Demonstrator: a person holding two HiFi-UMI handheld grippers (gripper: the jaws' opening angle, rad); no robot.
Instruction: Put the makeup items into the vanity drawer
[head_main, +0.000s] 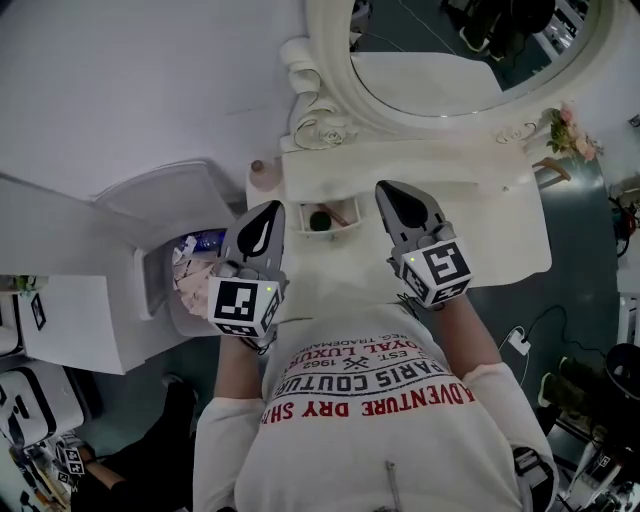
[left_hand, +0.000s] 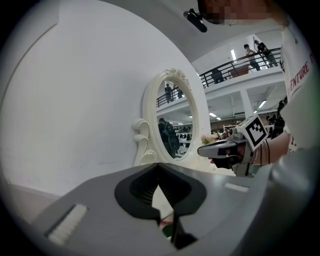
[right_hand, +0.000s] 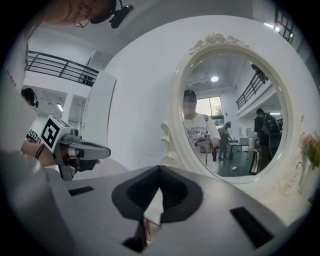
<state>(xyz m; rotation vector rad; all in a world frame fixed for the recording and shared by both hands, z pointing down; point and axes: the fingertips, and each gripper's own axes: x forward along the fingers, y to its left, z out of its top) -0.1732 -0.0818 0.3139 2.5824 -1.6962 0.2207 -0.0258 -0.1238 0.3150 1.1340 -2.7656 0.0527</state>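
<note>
White desk (head_main: 500, 240) fills the middle of the head view, and nearest of all is the person's white shirt (head_main: 380, 420) with red print, both forearms reaching forward from it.

Left gripper (head_main: 270, 215) hangs over the desk's front left edge, just left of the open drawer (head_main: 297, 228). Its fingers (left_hand: 142, 192) are pressed together at the tips and hold nothing. Only a sliver of red and green shows far down through the slot behind them, too small to name.

Right gripper (head_main: 390, 192) sits just right of the drawer, a touch further in over the desk. Its fingers (right_hand: 177, 197) are fully closed as well, with nothing caught between them. A pinkish streak shows below through the slot.

Between the two grippers the drawer stands pulled out from the desk's front edge. Inside it lie a dark round pot (head_main: 320, 221) and, just beside it, a pinkish stick (head_main: 341, 214). The makeup is in the drawer, clear of both grippers.

Further back, a small bottle (head_main: 259, 168) with a brownish top stands at the desk's back left corner. Pink flowers (head_main: 572, 130) are near the back right corner. Behind them rises the oval mirror (head_main: 330, 60) in its carved white frame, against a plain white wall (head_main: 130, 80).
</note>
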